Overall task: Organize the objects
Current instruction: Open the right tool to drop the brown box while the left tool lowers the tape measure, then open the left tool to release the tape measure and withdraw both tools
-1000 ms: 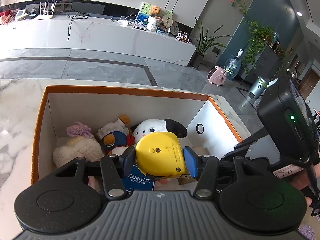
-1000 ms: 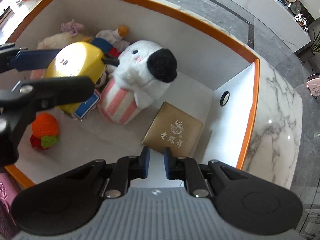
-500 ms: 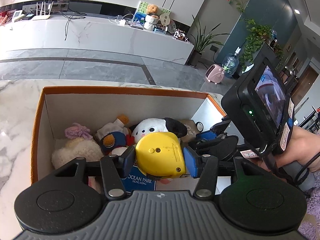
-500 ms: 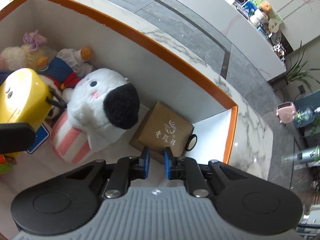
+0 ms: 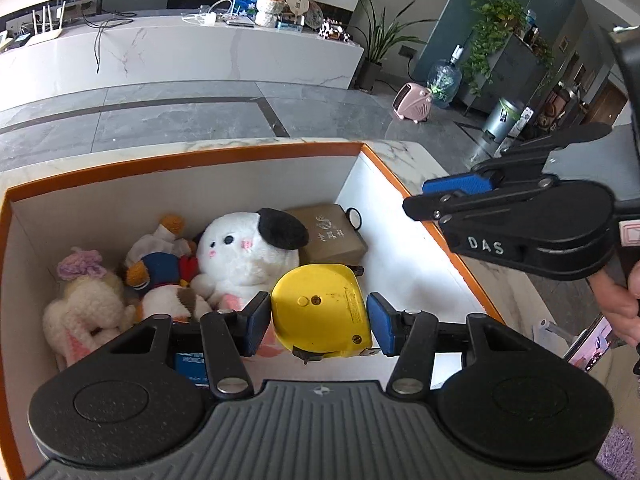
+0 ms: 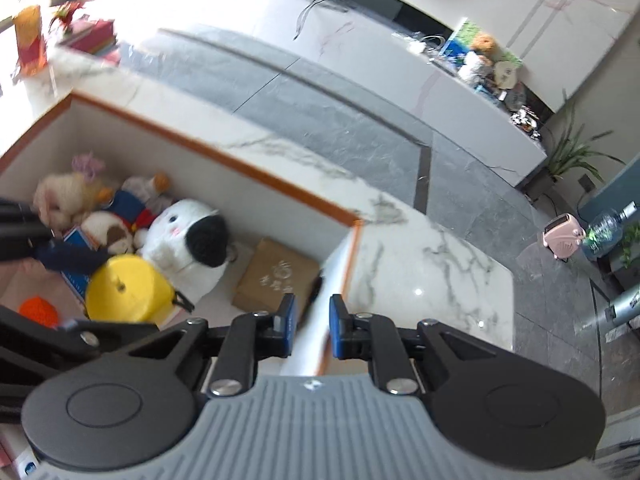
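Observation:
My left gripper (image 5: pixel 316 322) is shut on a yellow tape measure (image 5: pixel 320 308), its blue pads on the two sides. It hangs inside a white box with an orange rim (image 5: pixel 200 158), just in front of a white plush dog with a black ear (image 5: pixel 248 248) and a brown gift box (image 5: pixel 332 232). The right wrist view shows the same tape measure (image 6: pixel 120 292) low in the box (image 6: pixel 240 164). My right gripper (image 6: pixel 313 322) is shut on nothing and hovers above the box's right wall; from the left wrist it shows as the right gripper (image 5: pixel 416 198) over that rim.
Also in the box lie a duck plush (image 5: pixel 160 264), a cream plush with a purple bow (image 5: pixel 84 304), a blue card (image 5: pixel 190 362) and an orange knitted piece (image 6: pixel 38 308). The box stands on a marble tabletop (image 6: pixel 420 248). A person's hand (image 5: pixel 620 300) grips the right tool.
My right gripper has risen out of the box and now hangs over its right wall. My left gripper has carried the tape measure to the right, closer to the brown gift box.

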Tool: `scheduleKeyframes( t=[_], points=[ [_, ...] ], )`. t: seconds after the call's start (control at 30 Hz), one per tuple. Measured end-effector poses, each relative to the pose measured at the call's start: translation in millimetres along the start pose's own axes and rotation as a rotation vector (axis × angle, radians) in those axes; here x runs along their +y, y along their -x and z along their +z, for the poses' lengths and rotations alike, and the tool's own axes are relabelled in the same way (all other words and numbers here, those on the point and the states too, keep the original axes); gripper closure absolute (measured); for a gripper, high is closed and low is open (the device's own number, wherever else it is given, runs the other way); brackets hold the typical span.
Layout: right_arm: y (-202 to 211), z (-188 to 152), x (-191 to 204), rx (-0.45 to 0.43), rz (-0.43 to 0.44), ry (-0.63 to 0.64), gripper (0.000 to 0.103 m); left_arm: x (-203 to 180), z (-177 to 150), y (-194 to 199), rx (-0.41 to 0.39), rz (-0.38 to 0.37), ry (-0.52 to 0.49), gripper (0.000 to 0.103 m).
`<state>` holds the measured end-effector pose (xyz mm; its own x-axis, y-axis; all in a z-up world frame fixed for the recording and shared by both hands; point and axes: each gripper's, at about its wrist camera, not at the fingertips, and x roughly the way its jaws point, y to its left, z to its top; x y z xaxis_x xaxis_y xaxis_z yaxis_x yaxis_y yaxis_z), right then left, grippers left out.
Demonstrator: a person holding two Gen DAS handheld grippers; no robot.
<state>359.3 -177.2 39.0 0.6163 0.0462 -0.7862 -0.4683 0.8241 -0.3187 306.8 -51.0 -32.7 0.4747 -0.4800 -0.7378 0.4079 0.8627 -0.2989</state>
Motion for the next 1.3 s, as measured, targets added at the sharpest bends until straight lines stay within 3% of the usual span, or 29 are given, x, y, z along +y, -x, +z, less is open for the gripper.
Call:
scheduleKeyframes(
  t=[0.13, 0.33, 0.53, 0.63, 0.77, 0.93, 1.13, 1.2, 1.3],
  points=[
    [-4.5, -10.3, -27.1, -0.005, -0.041, -0.056, 0.086, -17.5, 10.3, -23.3, 0.064, -0.009, 0.029, 0.042],
    [-13.0, -32.9, -52.3, -0.008, -0.048, -0.121, 0.086, -23.2, 16.2, -58.1, 0.131, 0.067, 0.13, 0.042],
    [-25.8, -44.7, -60.3, -0.002, -0.015, -0.157, 0.086, -30.8, 20.9, -77.9, 0.166, 0.16, 0.153, 0.042],
    [-28.8, -47.5, -64.3, -0.008, -0.011, -0.175, 0.086, -30.6, 23.4, -83.9, 0.221, 0.198, 0.184, 0.042],
    [-30.9, -50.8, -67.8, -0.015, 0.007, -0.191, 0.086, -21.3, 25.1, -93.7, 0.291, 0.183, 0.251, 0.042],
    [-26.8, -56.3, -69.0, -0.021, 0.017, -0.197, 0.086, -17.6, 22.0, -94.5, 0.322, 0.174, 0.283, 0.042],
    [-23.8, -61.3, -68.6, -0.001, 0.042, -0.208, 0.086, -18.2, 23.8, -78.0, 0.307, 0.134, 0.228, 0.03],
    [-23.3, -62.1, -67.6, 0.008, 0.059, -0.218, 0.086, -21.7, 23.1, -73.3, 0.348, 0.097, 0.156, 0.037],
    [-21.4, -62.7, -67.8, 0.015, 0.091, -0.245, 0.086, -27.3, 19.0, -69.0, 0.41, 0.099, 0.052, 0.055]
  ],
)
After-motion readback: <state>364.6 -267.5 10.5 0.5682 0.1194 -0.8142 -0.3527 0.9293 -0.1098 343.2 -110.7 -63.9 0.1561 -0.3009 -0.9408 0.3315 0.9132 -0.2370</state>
